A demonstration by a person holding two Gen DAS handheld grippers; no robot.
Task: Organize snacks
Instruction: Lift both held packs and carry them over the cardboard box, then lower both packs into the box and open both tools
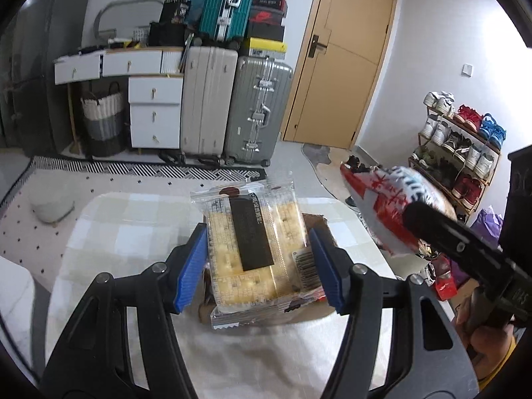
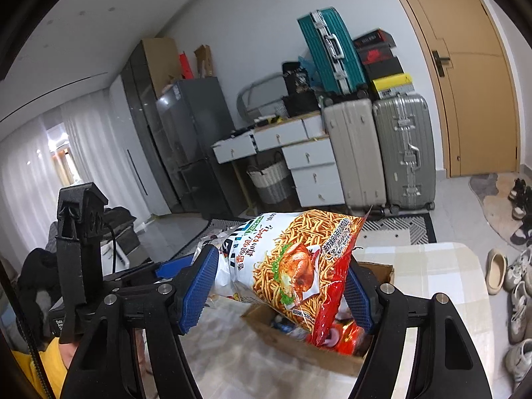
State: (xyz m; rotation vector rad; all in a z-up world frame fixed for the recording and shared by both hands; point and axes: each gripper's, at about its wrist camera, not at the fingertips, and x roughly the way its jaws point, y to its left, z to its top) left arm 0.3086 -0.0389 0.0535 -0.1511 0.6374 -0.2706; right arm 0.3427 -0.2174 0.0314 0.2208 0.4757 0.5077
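a: left gripper?
b: clamped on the cracker pack, over the cardboard box.
a: right gripper?
b: grips the noodle snack bag, seemingly above the box's tabletop-edge side.

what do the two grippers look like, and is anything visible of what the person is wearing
Both are alike: the left gripper and right gripper have matte black angular frames with cut-out slots, silver pivot bolts and ribbed blue pads. In the right wrist view a black cable runs by the left gripper's black mount. A yellow garment shows at the lower left.
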